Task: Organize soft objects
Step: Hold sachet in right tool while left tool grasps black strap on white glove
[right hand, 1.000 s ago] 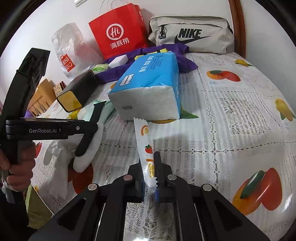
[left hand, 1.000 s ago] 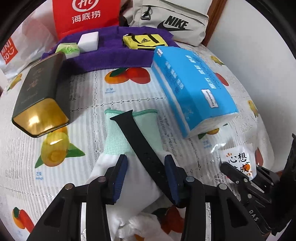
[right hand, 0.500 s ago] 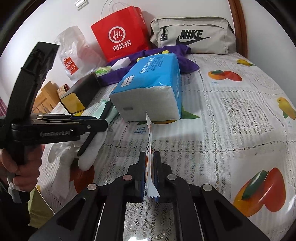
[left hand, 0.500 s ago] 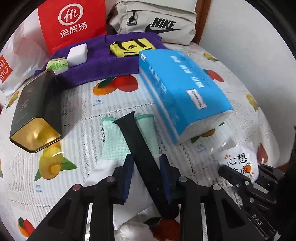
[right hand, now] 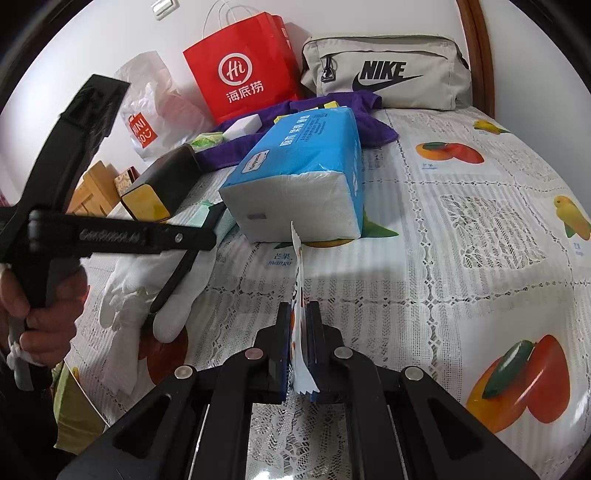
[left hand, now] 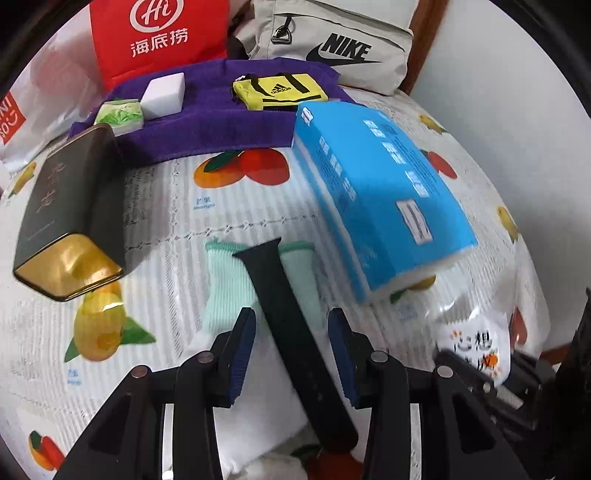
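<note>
A black watch strap (left hand: 273, 280) lies across a white glove with a mint cuff (left hand: 221, 280) on the fruit-print cloth. My left gripper (left hand: 290, 317) points down over them. Its jaws straddle the strap and are opening, with the blue pads clear of it on both sides. My right gripper (right hand: 299, 310) is shut on a thin white snack packet (right hand: 297, 266) with orange print, held edge-on and upright above the cloth. That packet (left hand: 476, 343) also shows at the lower right of the left wrist view. A hand (right hand: 40, 310) grips the left tool.
A blue tissue pack (left hand: 380, 192) lies just right of the glove. A dark tin with a gold end (left hand: 66, 221) sits at left. Behind, a purple towel (left hand: 221, 122) carries a white block (left hand: 164, 94), a green pack (left hand: 118, 116) and a yellow pouch (left hand: 280, 90). Red bag (left hand: 159, 33) and grey Nike bag (left hand: 332, 40) at the back.
The left jaws narrowed around the strap, then widened again; the strap has not lifted. The packet in the right gripper swung from leaning left to standing upright.
</note>
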### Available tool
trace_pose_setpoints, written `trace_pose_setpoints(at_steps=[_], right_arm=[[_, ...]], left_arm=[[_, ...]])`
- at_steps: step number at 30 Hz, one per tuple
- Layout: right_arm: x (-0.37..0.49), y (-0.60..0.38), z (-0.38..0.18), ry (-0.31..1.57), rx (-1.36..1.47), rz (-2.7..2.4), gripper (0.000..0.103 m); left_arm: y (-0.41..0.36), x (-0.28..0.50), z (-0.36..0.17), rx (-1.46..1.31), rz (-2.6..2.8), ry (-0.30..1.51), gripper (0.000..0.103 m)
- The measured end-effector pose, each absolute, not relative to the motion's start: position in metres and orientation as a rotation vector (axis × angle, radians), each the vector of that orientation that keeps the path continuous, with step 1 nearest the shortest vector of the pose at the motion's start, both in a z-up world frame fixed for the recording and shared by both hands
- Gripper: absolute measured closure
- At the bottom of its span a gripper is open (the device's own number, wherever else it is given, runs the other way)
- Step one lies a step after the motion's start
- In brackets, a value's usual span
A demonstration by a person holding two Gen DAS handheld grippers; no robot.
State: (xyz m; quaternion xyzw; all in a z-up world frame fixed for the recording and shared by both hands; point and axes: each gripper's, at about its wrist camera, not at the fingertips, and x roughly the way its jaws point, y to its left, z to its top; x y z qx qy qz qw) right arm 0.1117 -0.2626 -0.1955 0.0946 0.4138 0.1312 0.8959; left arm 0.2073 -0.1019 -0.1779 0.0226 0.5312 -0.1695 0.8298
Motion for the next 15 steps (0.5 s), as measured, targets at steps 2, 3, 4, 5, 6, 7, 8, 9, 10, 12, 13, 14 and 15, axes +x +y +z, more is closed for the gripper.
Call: trace_pose_setpoints(at_steps=[2,3,4,5,6,7,8,9,10,12,13,14,15], right_arm=[[0.111,-0.263,-0.196,0.856,0.197,0.273,0.096],[0.111,-0.263,-0.196,0.857,0.196,0.273,0.096],[0.111,-0.263,-0.196,0.857,0.194,0.275,0.096],[0.111,-0.263,-0.196,0.857,0.193,0.276,0.096],[0.111,-0.263,-0.196,0.856,0.195,0.277,0.096],[0.111,-0.264,-0.196,0.857,0.196,0.278,0.096],[0.111,-0.264,-0.196,0.857,0.196,0.278,0.096],[0.111,-0.263,-0.196,0.857,0.195,0.279,0.096],[0.11,-0.263,-0.196,0.856,0.193,0.279,0.096],[0.11,-0.263,-0.196,0.856,0.19,0.278,0.096],[0.11,-0.263,-0.196,0.856,0.191,0.278,0.096],[0.11,-0.263,-0.196,0.857,0.191,0.278,0.096],[0.111,-0.262,-0.196,0.859,0.187,0.278,0.096]], left_arm=[[-0.106,0.21,-0.179,0.072,-0.355,1.118,0.075],[-0.11,0.209,-0.179,0.098,-0.354,1.106,0.081],[-0.11,0.21,-0.179,0.099,-0.357,1.105,0.081],[-0.11,0.21,-0.178,0.094,-0.363,1.104,0.081],[-0.109,0.21,-0.177,0.086,-0.365,1.103,0.081],[-0.109,0.211,-0.177,0.082,-0.364,1.105,0.081],[-0.11,0.213,-0.178,0.087,-0.363,1.114,0.081],[-0.111,0.214,-0.18,0.096,-0.363,1.121,0.081],[-0.112,0.214,-0.18,0.104,-0.361,1.109,0.081],[-0.114,0.213,-0.181,0.121,-0.357,1.09,0.081],[-0.114,0.213,-0.181,0.123,-0.36,1.084,0.082],[-0.114,0.213,-0.18,0.123,-0.366,1.082,0.082],[-0.111,0.212,-0.179,0.111,-0.374,1.081,0.082]])
